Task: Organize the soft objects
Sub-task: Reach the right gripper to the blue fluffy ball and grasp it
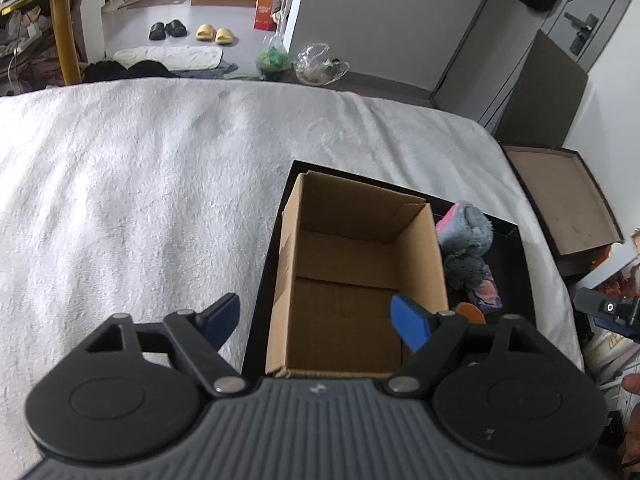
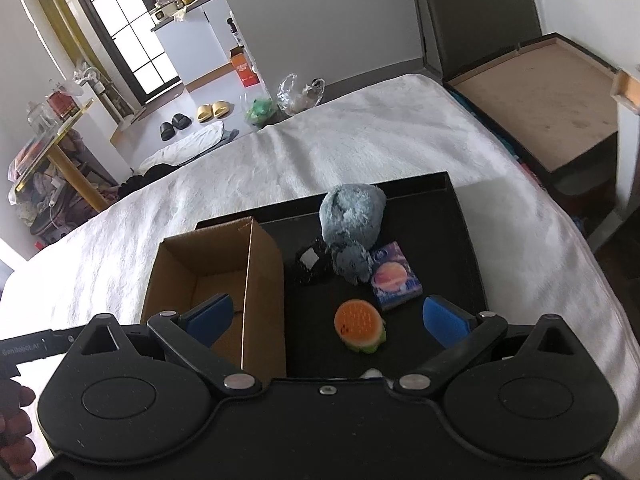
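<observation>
With both the left tool (image 1: 316, 322) and right tool (image 2: 326, 320) spread and empty, I next pinch the watermelon squishy (image 2: 361, 326) for the cardboard box (image 2: 224, 264).

Daylight from a window (image 2: 124, 36) at the far end of the room, overexposed in both views. The white bed (image 1: 140, 184) is bright and evenly lit, its far edge bowed by fisheye distortion; dark vignetting fills the picture corners. The black tray (image 2: 464, 240) shows little detail. Shadows are soft. Mild blur softens the bed's texture and the box (image 1: 360, 264).
</observation>
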`<action>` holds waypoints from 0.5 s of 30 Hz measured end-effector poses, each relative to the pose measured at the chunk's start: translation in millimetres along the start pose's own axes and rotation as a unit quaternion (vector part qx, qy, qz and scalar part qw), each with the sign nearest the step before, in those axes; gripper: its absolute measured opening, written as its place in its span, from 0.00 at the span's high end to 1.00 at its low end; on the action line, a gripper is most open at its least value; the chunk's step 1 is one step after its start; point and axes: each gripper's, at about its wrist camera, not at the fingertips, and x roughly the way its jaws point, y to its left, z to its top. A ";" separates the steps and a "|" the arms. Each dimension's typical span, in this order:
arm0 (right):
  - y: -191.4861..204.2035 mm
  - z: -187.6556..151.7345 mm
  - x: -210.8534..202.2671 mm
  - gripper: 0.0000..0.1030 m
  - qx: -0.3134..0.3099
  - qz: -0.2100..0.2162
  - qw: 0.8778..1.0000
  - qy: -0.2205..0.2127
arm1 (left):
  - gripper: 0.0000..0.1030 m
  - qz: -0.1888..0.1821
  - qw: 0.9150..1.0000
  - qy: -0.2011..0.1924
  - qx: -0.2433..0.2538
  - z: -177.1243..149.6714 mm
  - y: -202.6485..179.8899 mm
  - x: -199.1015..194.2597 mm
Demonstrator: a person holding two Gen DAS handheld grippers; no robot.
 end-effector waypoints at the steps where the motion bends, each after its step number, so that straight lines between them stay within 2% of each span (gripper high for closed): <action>1: -0.5 3.4 6.6 0.02 -0.001 -0.001 1.000 0.003 | 0.25 0.000 1.000 0.004 -0.003 2.5 0.9 6.3; 4: -2.7 11.7 23.0 0.02 -0.001 0.000 1.000 0.011 | 0.31 0.004 1.000 0.014 -0.008 7.1 2.8 21.7; 11: -4.9 29.7 62.8 0.02 -0.007 0.000 0.999 0.031 | 0.52 0.014 0.999 0.040 -0.021 14.1 10.1 53.7; 15: -6.0 37.8 84.7 0.02 -0.011 0.000 0.999 0.040 | 0.56 0.017 0.998 0.057 -0.028 16.3 11.7 69.6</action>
